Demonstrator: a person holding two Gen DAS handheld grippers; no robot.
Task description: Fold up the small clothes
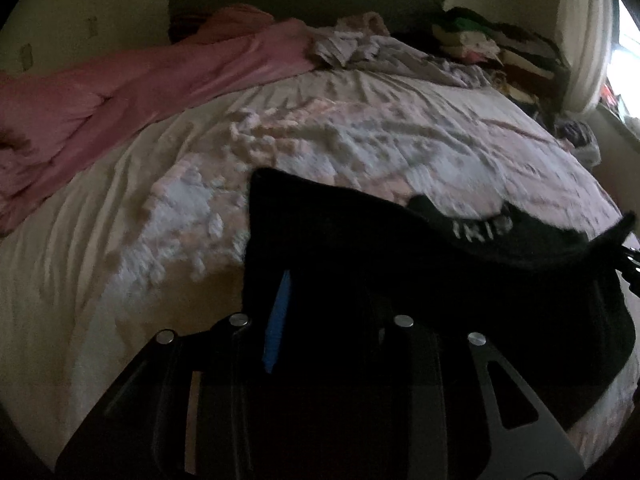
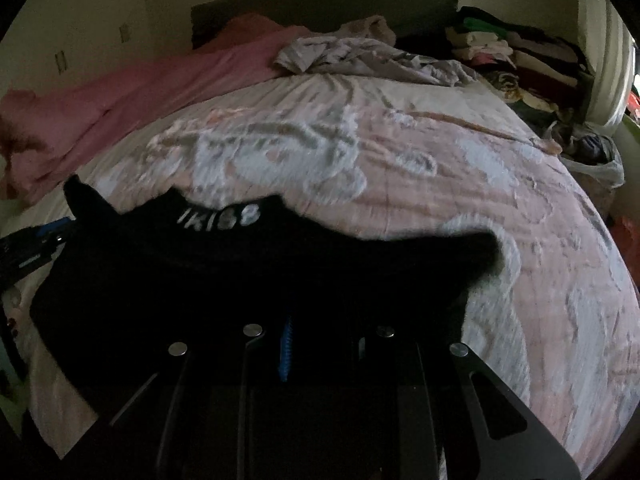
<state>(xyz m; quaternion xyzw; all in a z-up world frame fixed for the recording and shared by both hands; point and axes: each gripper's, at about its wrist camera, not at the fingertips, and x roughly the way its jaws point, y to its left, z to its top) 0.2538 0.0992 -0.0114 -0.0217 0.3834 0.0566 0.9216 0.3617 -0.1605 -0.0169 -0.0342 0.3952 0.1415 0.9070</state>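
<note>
A small black garment (image 1: 460, 276) with a white-lettered waistband (image 1: 482, 229) hangs stretched between both grippers above the bed. My left gripper (image 1: 304, 300) is shut on its left edge; one blue-padded finger (image 1: 278, 320) shows, the rest is under the cloth. In the right wrist view the same garment (image 2: 224, 276) shows its lettered band (image 2: 220, 216). My right gripper (image 2: 304, 328) is shut on its right edge, with a blue pad (image 2: 286, 350) showing. The left gripper (image 2: 44, 236) shows at the garment's far left corner there.
The bed (image 1: 360, 140) carries a pink-and-white patterned cover. A pink sheet (image 1: 140, 92) lies along its left side. A crumpled grey cloth (image 2: 360, 56) lies near the headboard. Stacked clothes (image 2: 512, 52) sit at the back right, and bags (image 2: 592, 152) beside the bed.
</note>
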